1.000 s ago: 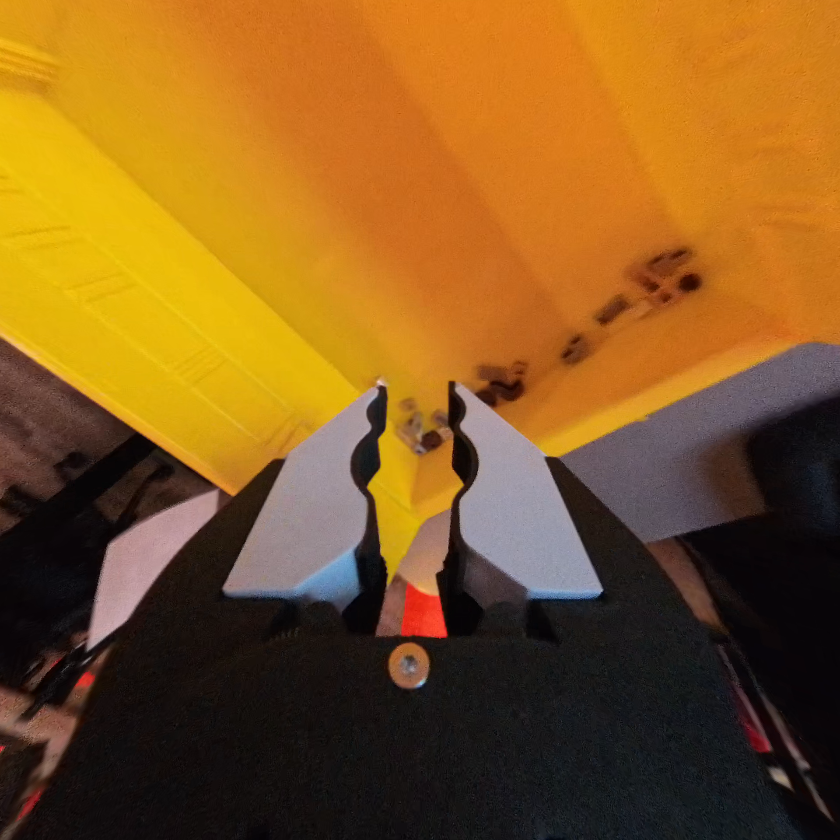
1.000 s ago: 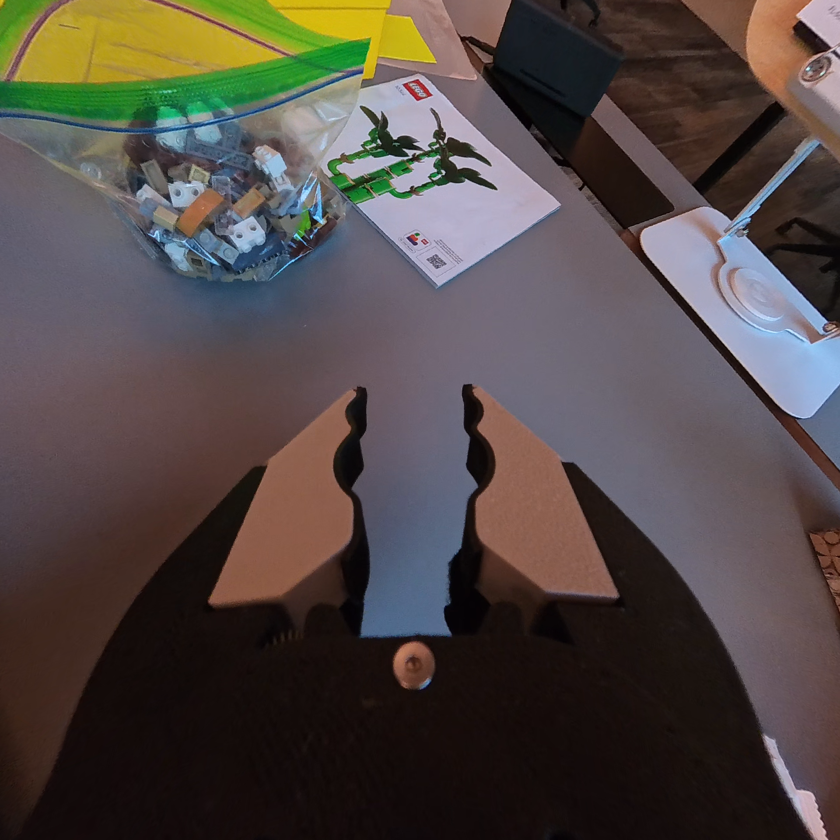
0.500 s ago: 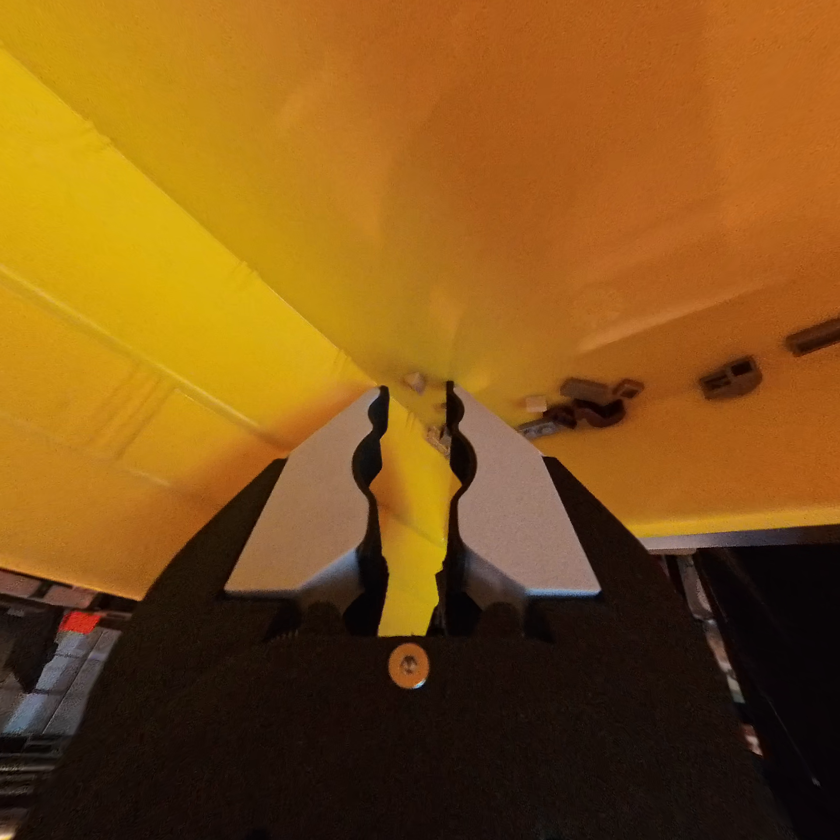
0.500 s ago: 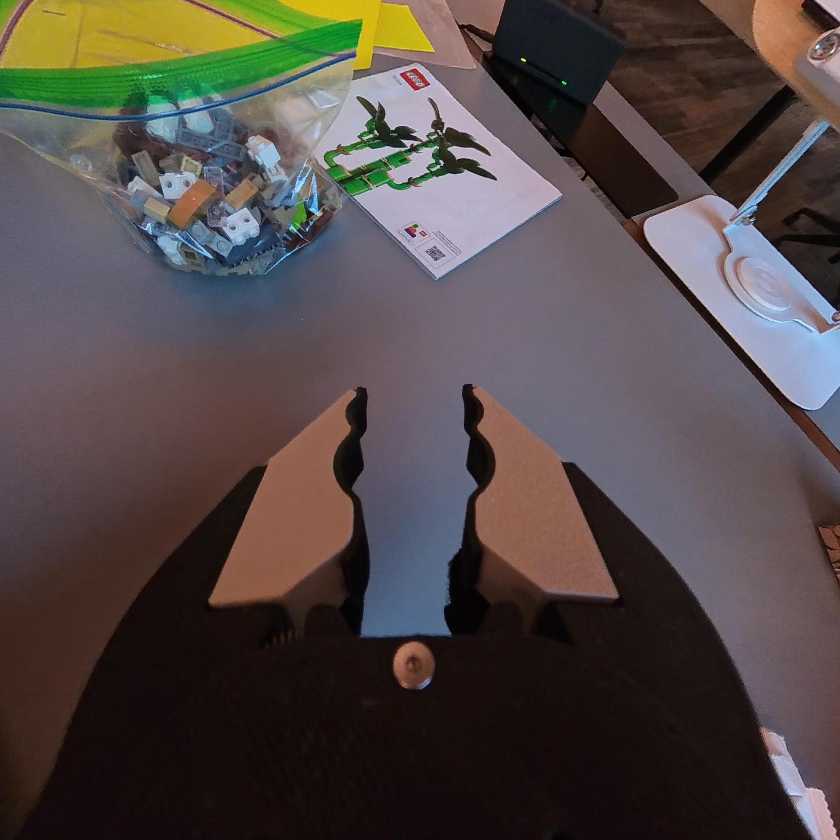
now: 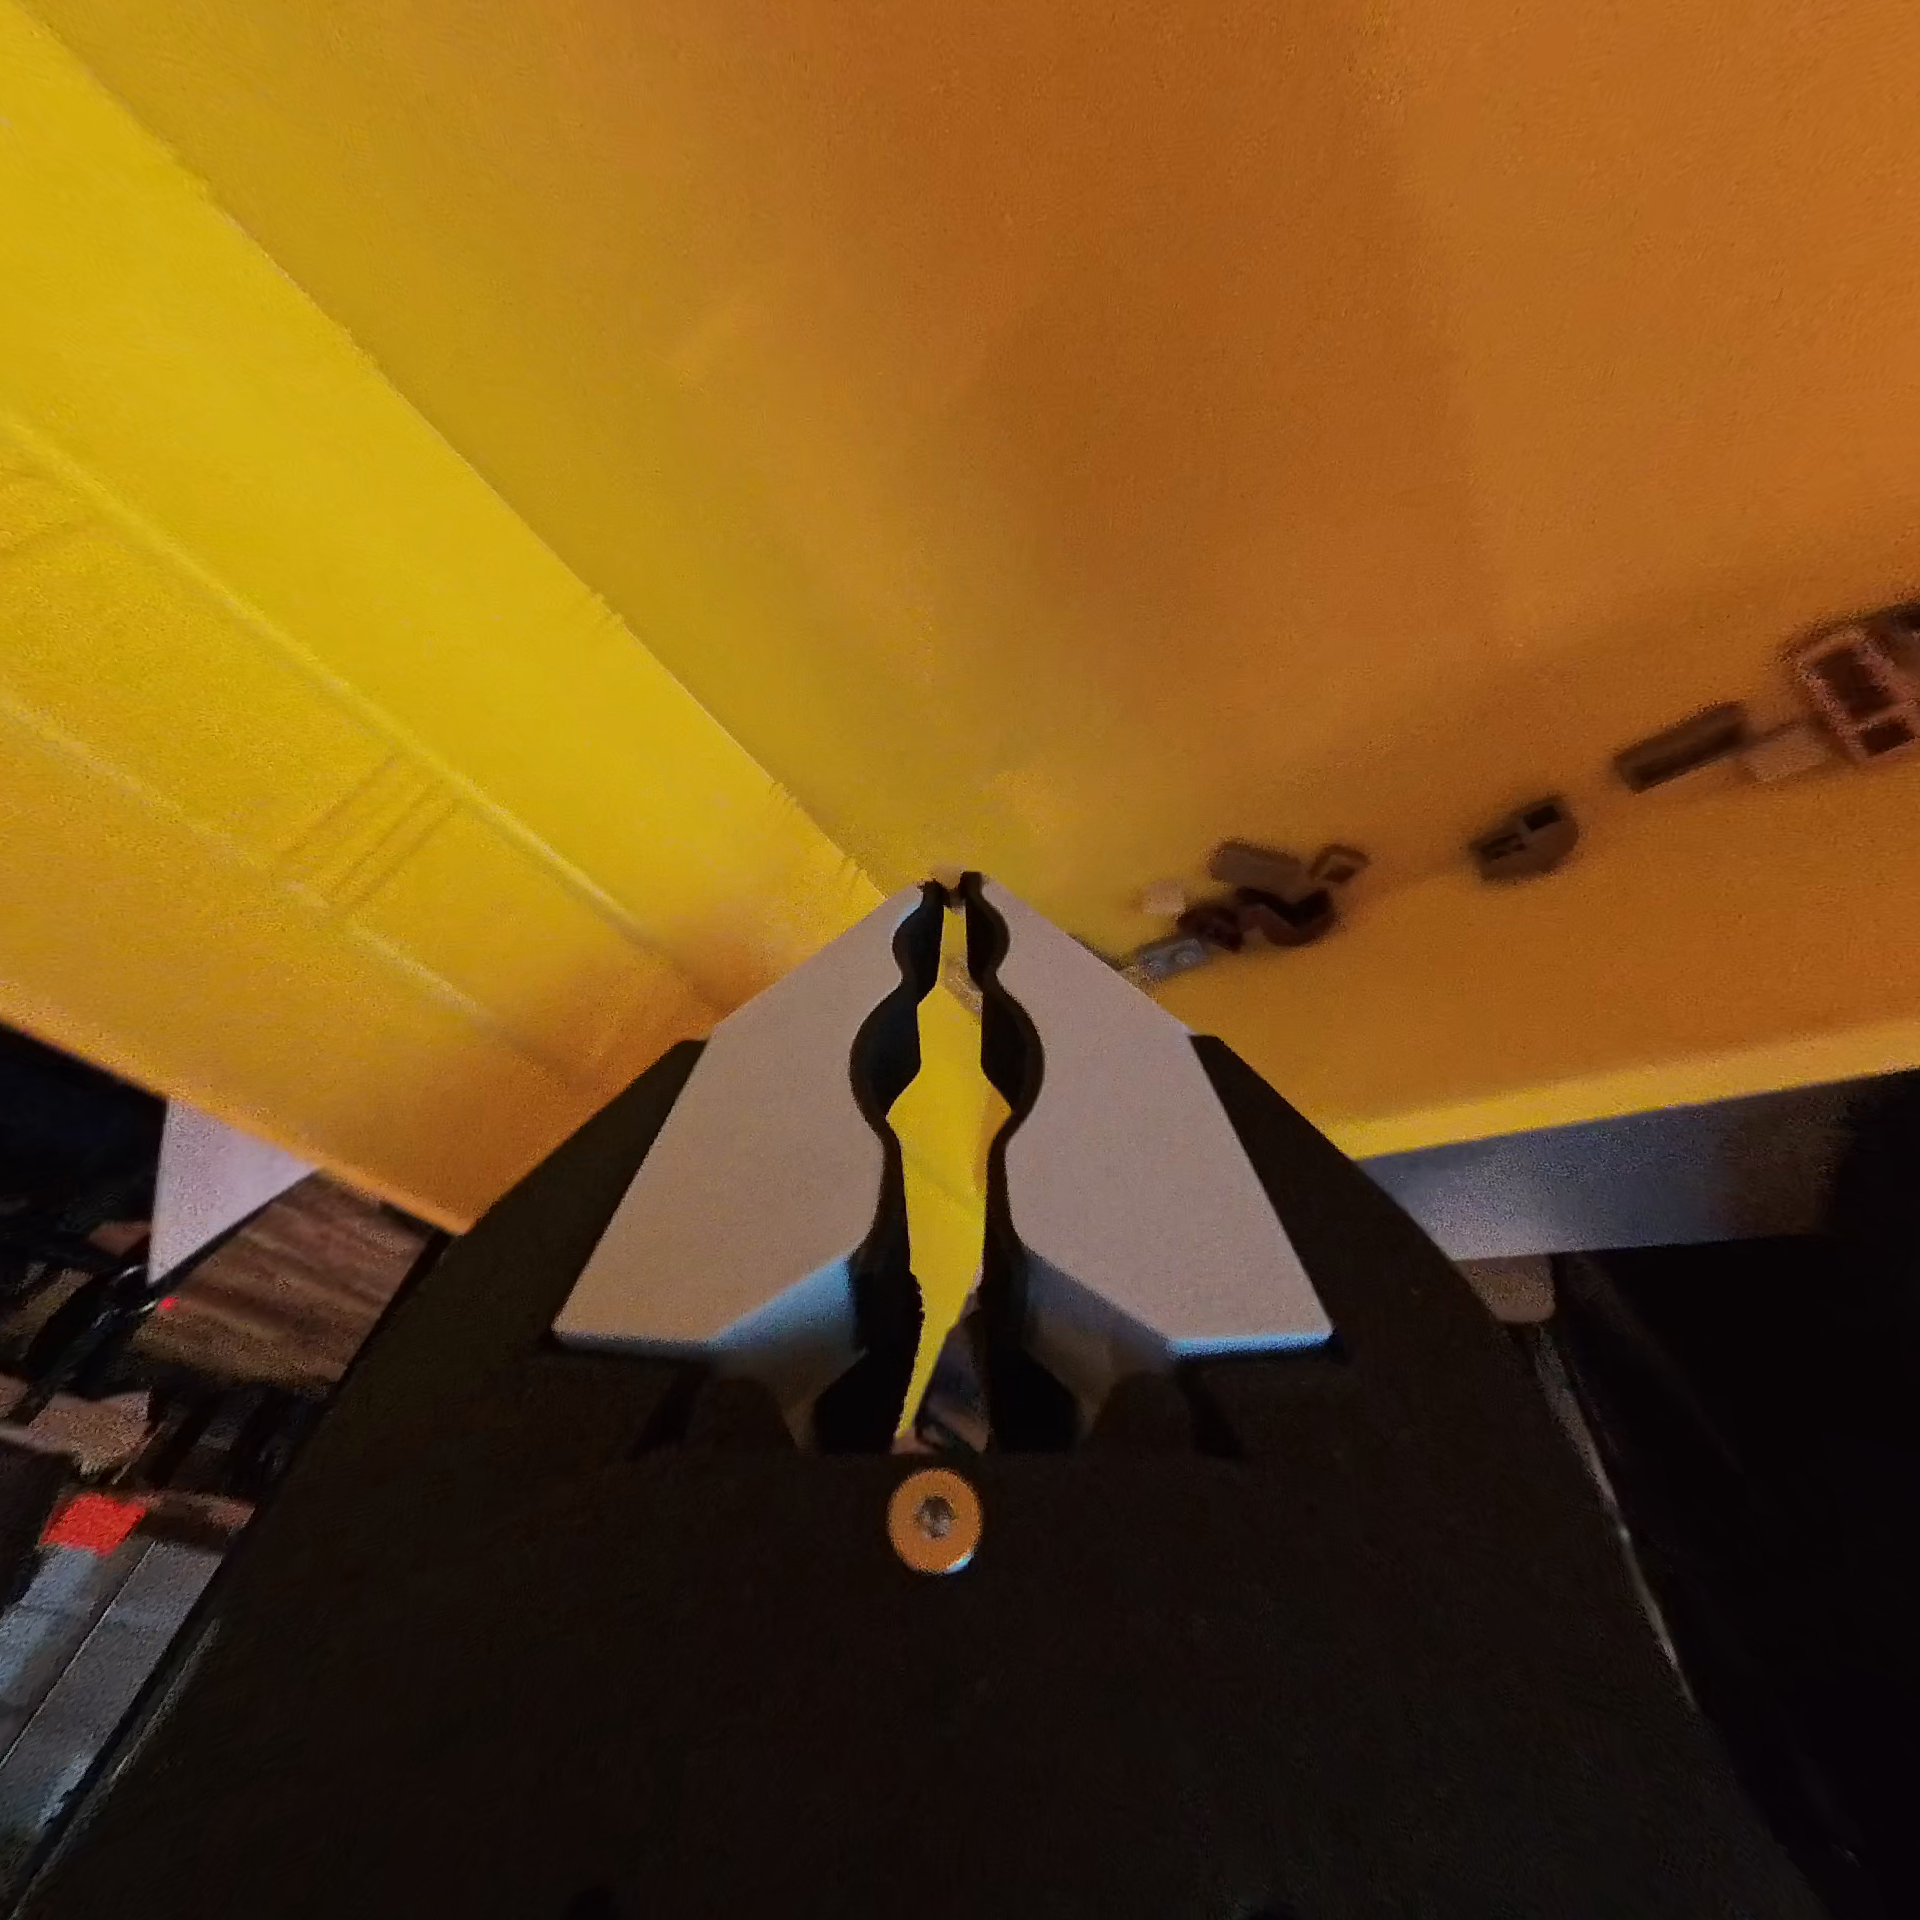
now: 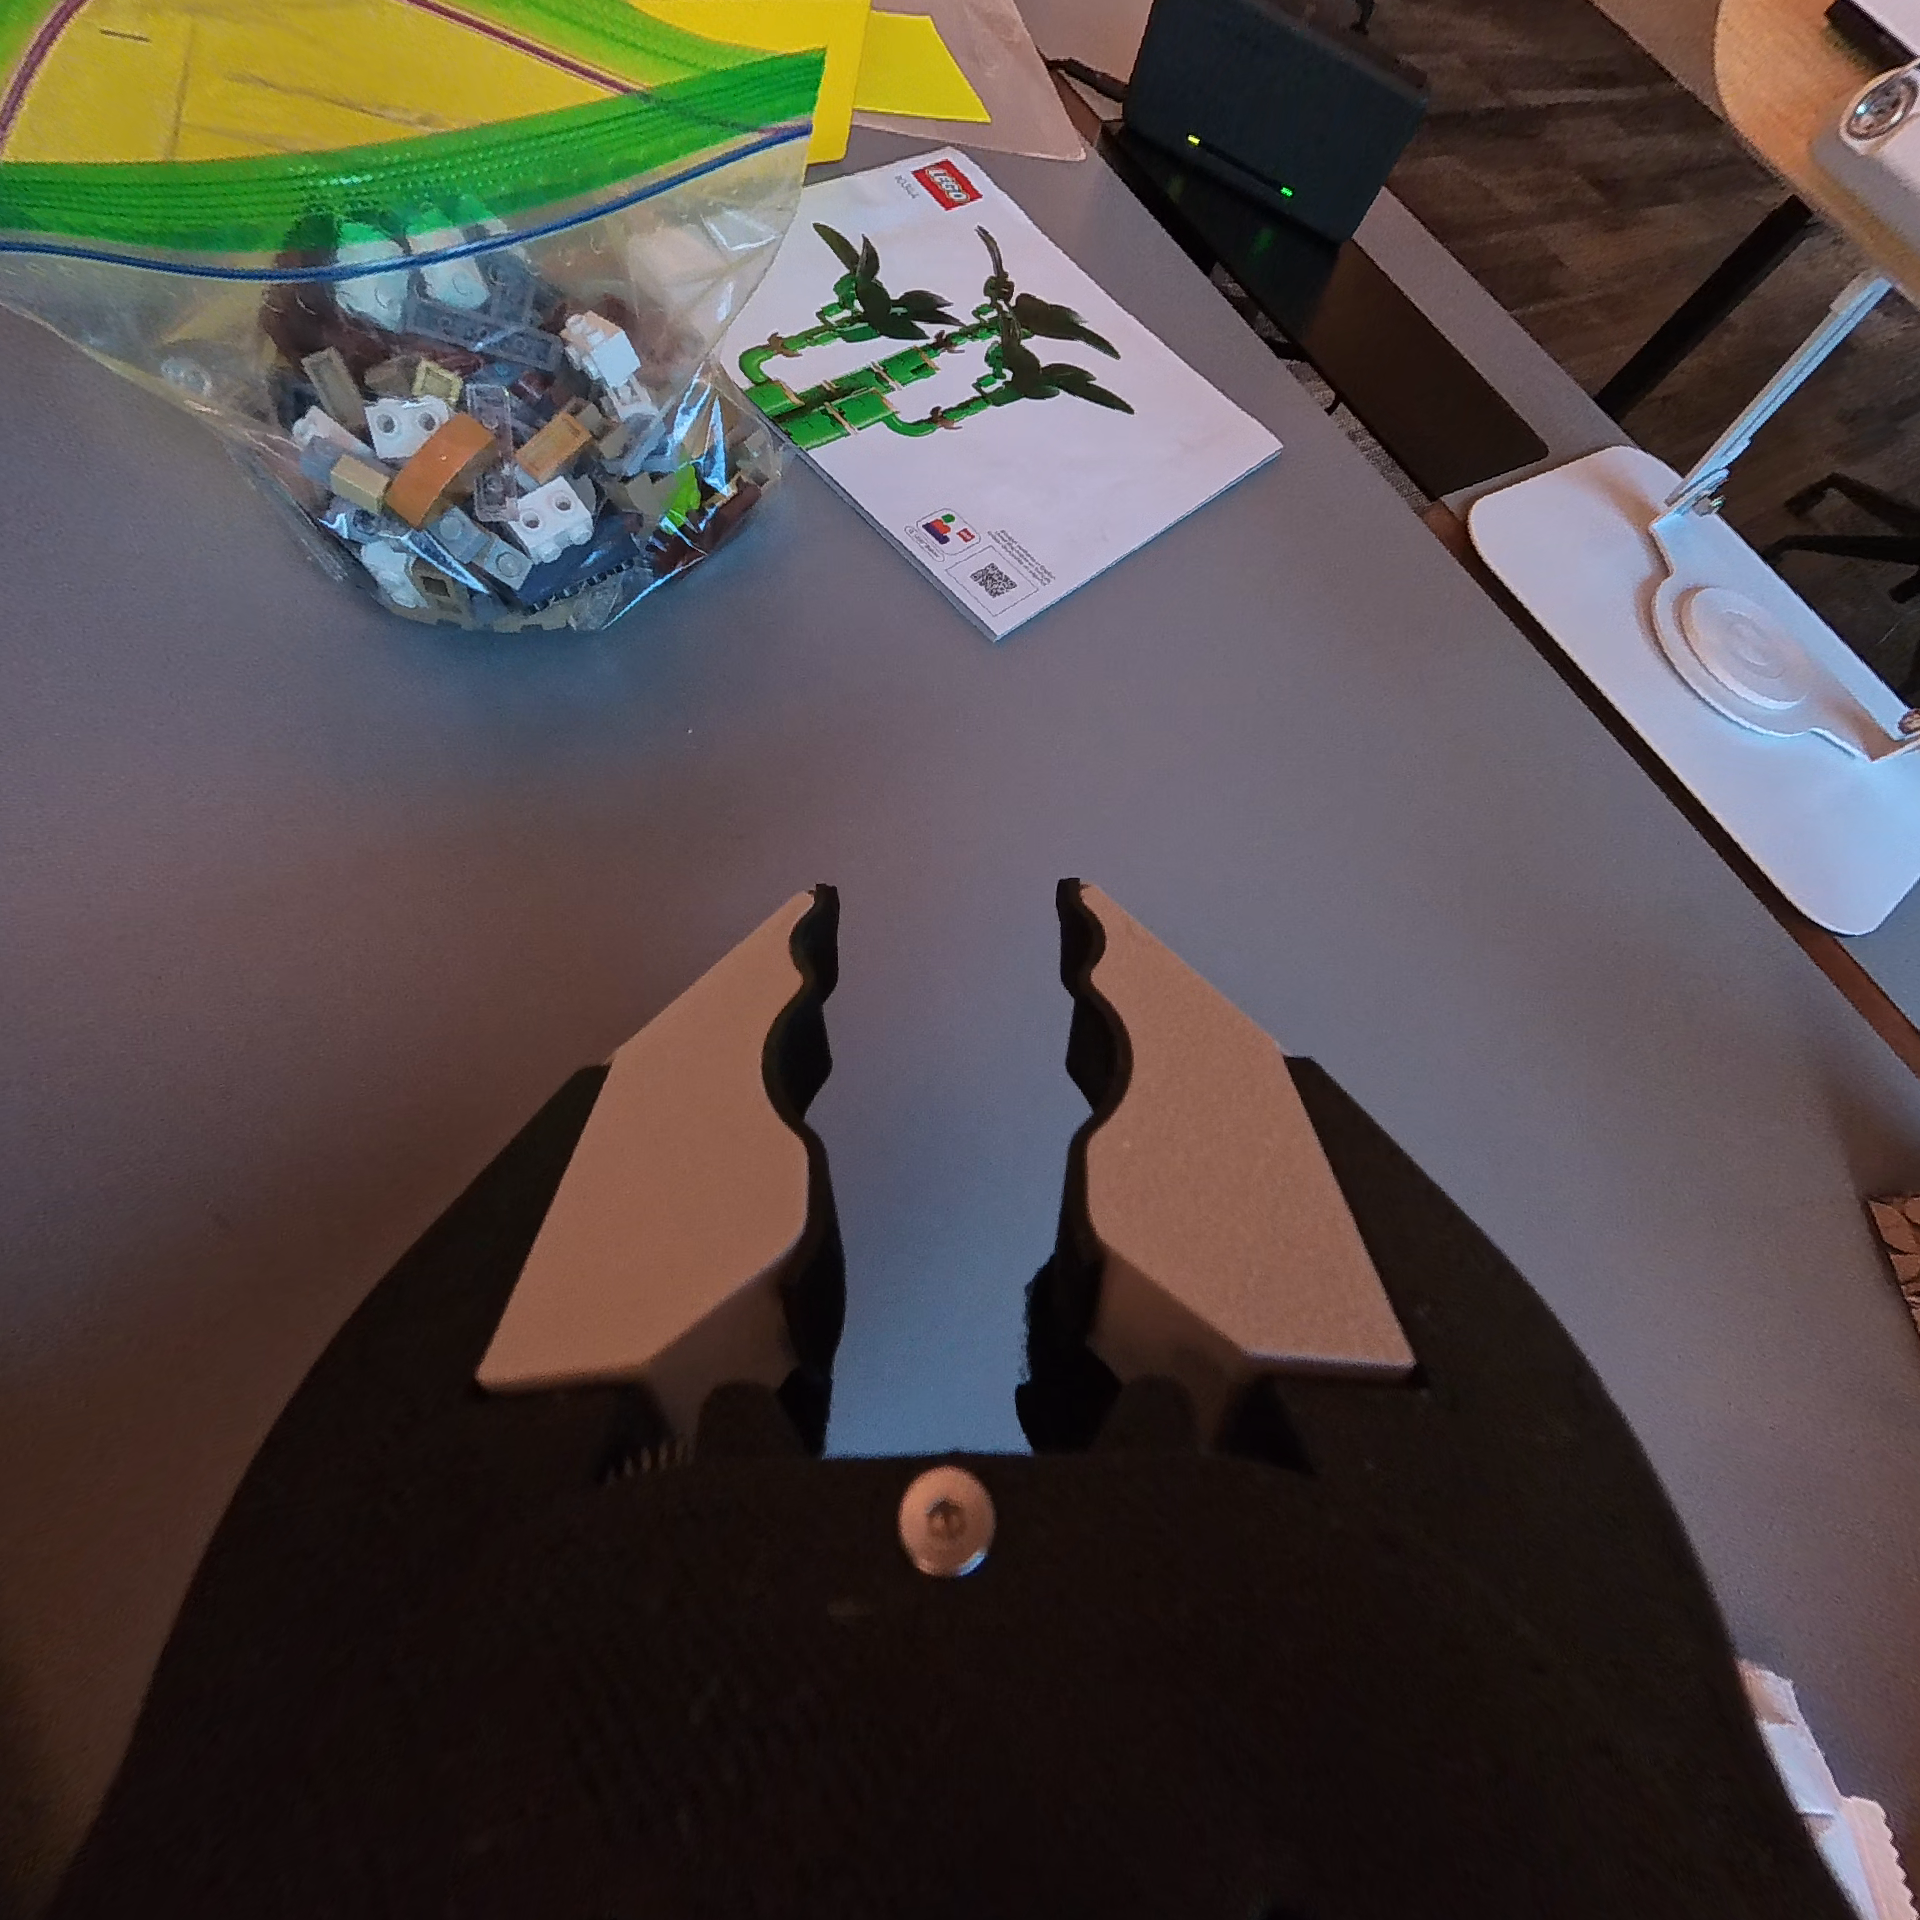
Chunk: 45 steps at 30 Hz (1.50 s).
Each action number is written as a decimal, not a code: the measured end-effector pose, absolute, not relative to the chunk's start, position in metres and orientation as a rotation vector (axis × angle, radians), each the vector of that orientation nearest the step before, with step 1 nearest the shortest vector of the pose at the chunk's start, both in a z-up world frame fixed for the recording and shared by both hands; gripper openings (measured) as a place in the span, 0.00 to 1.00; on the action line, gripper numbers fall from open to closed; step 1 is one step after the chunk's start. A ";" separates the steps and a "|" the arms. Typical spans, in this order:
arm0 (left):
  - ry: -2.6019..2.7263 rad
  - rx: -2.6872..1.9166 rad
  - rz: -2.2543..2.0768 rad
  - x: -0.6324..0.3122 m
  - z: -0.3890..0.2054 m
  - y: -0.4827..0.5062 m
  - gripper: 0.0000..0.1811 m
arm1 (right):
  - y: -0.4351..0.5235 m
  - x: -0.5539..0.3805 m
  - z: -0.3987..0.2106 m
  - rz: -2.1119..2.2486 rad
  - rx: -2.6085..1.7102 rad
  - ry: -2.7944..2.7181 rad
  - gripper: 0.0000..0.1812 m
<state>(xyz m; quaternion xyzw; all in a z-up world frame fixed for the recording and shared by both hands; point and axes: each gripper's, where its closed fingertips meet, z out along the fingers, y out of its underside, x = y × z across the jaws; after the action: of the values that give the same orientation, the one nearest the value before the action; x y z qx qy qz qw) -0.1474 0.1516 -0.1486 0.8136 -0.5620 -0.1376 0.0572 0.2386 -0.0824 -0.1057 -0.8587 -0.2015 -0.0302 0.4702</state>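
**Left tongs pinched on the yellow box, right tongs idle**

My left gripper (image 5: 954,885) has its tips nearly together at a corner edge of a yellow cardboard box (image 5: 935,416), which fills most of the left wrist view. The jaws look clenched on the thin card wall; yellow shows through the gap lower down between the fingers. A few small loose bricks (image 5: 1262,904), grey and dark brown, lie along the inside fold just to the right of my tips. They are blurred; I cannot tell their exact shapes.

My right gripper (image 6: 945,894) is released, jaws well apart, nothing between them, over bare grey table (image 6: 1039,748). Ahead and to its left stands a clear zip bag (image 6: 468,416) with a green seal strip, full of small mixed bricks and slumped on the table. Just beside the bag on the right lies a white instruction booklet (image 6: 997,416) with a green plant picture. Yellow card shows behind the bag. A white lamp base (image 6: 1683,665) sits off the table's right edge; a dark box (image 6: 1278,114) with green lights is beyond the booklet.

Handling, as I judge it: the box is light and thin-walled, stiff along folds and likely to flex or crease elsewhere, so a corner or edge grip suits it. Loose bricks inside would slide if it tips. The bag looks soft and slippery.
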 end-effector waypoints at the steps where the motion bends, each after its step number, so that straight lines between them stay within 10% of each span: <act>1: -1.737 2.513 -0.373 -0.136 -0.138 0.148 0.01 | -0.082 0.239 -0.106 -0.074 -2.105 -0.493 0.23; 9: -2.366 2.274 0.955 0.069 -0.029 -0.022 0.01 | -0.082 0.238 -0.113 -0.075 -2.128 -0.503 0.23; 26: -2.418 2.275 0.777 0.095 -0.049 -0.014 0.16 | -0.084 0.237 -0.110 -0.100 -2.126 -0.532 0.23; 33: -2.172 2.599 0.656 -0.020 -0.037 0.065 0.27 | -0.085 0.239 -0.106 -0.098 -2.108 -0.512 0.23; 39: -1.636 2.588 0.353 -0.105 -0.098 0.094 0.16 | -0.084 0.238 -0.108 -0.106 -2.117 -0.515 0.23; 45: -1.542 2.467 0.049 -0.128 -0.141 0.092 0.33 | -0.084 0.243 -0.109 -0.090 -2.112 -0.479 0.23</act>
<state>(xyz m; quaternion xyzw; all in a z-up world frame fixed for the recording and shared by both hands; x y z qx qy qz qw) -0.1280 0.0918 -0.1410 0.8421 -0.5264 0.0166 0.1158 0.2432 -0.0840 -0.1086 -0.8610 -0.1953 -0.0368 0.4681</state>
